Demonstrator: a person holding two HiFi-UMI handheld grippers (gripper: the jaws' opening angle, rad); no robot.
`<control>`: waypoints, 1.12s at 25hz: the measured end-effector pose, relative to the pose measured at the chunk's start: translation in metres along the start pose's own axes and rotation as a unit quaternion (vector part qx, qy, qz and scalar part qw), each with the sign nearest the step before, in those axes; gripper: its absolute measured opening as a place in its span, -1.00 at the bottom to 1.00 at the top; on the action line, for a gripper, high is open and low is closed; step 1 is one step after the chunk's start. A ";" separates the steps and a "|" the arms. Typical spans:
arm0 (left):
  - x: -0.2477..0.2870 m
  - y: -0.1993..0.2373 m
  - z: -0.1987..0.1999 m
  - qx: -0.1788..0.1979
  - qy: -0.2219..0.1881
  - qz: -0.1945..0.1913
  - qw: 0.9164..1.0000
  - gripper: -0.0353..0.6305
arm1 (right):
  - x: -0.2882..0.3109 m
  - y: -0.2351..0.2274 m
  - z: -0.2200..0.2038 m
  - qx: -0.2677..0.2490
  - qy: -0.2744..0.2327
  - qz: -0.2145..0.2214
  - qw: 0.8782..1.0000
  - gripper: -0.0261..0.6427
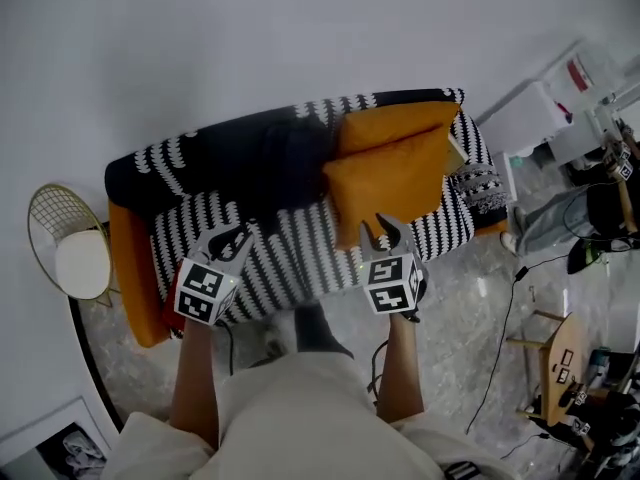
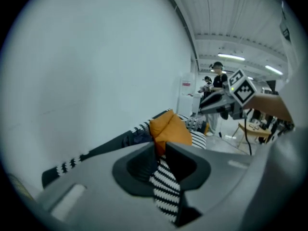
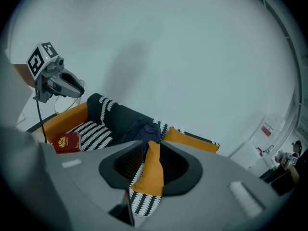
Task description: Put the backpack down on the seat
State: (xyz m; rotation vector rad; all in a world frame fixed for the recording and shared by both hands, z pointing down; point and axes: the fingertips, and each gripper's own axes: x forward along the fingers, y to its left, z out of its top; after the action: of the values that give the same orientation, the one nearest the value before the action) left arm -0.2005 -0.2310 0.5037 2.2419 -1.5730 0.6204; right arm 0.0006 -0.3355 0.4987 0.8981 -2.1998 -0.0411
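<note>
The dark navy backpack (image 1: 288, 156) lies on the black-and-white striped sofa seat (image 1: 290, 253), leaning against the backrest beside two orange cushions (image 1: 398, 168). It also shows in the right gripper view as a dark backpack (image 3: 144, 129) left of the cushions. Both grippers hang in the air in front of the sofa, clear of the backpack. My left gripper (image 1: 232, 236) (image 2: 161, 150) has a narrow gap between its jaws with nothing in it. My right gripper (image 1: 385, 230) (image 3: 150, 150) is open wider and also empty. Each gripper sees the other: right gripper (image 2: 226, 100), left gripper (image 3: 57, 83).
A red book (image 3: 67, 142) lies at the sofa's left end by the orange armrest (image 1: 135, 278). A gold wire side table (image 1: 72, 248) stands left of the sofa. Cables and a wooden stool (image 1: 555, 353) are on the marble floor at right. People stand far off (image 2: 217, 81).
</note>
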 end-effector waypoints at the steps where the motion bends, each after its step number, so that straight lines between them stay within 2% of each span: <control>1: -0.011 -0.007 0.005 0.020 0.000 0.001 1.000 -0.68 | -0.013 0.002 0.006 -0.007 -0.006 -0.004 1.000 -0.60; 5: -0.057 -0.039 0.029 0.093 -0.019 0.000 0.996 -0.73 | -0.064 0.022 0.029 -0.033 -0.038 -0.012 0.999 -0.78; 7: -0.088 -0.056 0.039 0.117 -0.029 0.007 0.993 -0.84 | -0.096 0.041 0.039 -0.042 -0.054 -0.010 0.998 -0.84; 10: -0.128 -0.075 0.042 0.148 -0.029 0.028 0.988 -0.88 | -0.136 0.069 0.047 -0.060 -0.066 -0.007 0.996 -0.87; 16: -0.186 -0.101 0.042 0.154 -0.057 0.038 0.986 -0.88 | -0.193 0.111 0.048 -0.084 -0.077 0.003 0.994 -0.90; 23: -0.222 -0.132 0.026 0.169 -0.058 0.029 0.983 -0.88 | -0.241 0.143 0.044 -0.086 -0.089 0.005 0.992 -0.90; 28: -0.250 -0.150 0.033 0.186 -0.080 0.039 0.979 -0.88 | -0.272 0.153 0.041 -0.111 -0.091 -0.010 0.990 -0.90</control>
State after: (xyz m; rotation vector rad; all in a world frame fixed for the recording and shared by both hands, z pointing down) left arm -0.1280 0.0022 0.3408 2.5644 -1.7499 0.8347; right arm 0.0128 -0.0626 0.3416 0.8179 -2.2976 -0.3828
